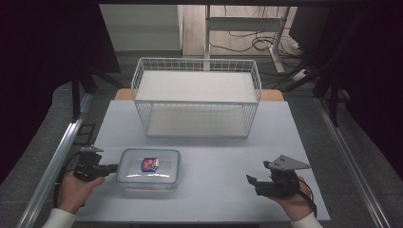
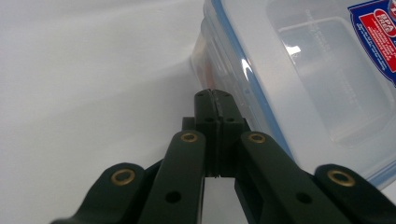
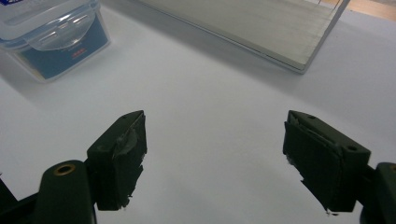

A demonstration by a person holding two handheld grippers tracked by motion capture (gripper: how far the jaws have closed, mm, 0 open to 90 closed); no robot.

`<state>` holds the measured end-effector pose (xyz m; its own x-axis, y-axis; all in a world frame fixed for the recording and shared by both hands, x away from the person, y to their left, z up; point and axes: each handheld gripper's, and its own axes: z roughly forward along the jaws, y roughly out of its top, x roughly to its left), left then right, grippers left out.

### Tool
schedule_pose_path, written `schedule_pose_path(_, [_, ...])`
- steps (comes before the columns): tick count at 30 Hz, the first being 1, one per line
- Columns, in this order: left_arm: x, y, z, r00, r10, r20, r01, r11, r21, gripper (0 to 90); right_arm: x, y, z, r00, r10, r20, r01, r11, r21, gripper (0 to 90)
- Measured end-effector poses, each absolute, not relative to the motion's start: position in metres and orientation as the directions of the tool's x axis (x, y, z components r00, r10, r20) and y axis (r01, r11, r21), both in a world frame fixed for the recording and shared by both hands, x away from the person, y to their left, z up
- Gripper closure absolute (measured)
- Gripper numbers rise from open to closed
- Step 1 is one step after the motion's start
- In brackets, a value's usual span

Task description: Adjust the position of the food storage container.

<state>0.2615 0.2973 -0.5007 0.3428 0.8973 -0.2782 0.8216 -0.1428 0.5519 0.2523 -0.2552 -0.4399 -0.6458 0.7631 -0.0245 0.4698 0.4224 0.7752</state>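
The clenched left gripper (image 1: 113, 167) nosed against the near side of the clear lidded container (image 1: 149, 167), apparently light, stiff and slick, best gripped across a lid edge, while the right gripper (image 1: 252, 181) gaped empty.

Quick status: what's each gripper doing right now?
Left gripper: closed, empty, tips at the side of the plastic container.
Right gripper: open, empty.

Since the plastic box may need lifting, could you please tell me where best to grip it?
Probably the box across its short width, coming from above with the open right gripper. It lies flat, lid up, with free table around it. The shut left gripper is already at its left end.
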Motion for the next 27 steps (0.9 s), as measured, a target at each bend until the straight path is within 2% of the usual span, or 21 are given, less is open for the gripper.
schedule_pose_path(18, [0.269, 0.236, -0.504, 0.435, 0.853, -0.288, 0.819, -0.242, 0.52, 89.7, 0.253, -0.257, -0.44, -0.641, 0.767, -0.017, 0.476, 0.416, 0.775, 21.5])
schedule_pose_path(23, [0.272, 0.217, -0.503, 0.463, 0.817, -0.344, 0.817, -0.244, 0.522, 89.6, 0.253, -0.256, -0.441, -0.644, 0.765, -0.017, 0.477, 0.419, 0.772, 21.4])
schedule_pose_path(27, [0.278, 0.199, -0.502, 0.498, 0.798, -0.339, 0.804, -0.278, 0.526, 89.6, 0.253, -0.255, -0.441, -0.645, 0.764, -0.02, 0.478, 0.424, 0.769, 21.4])
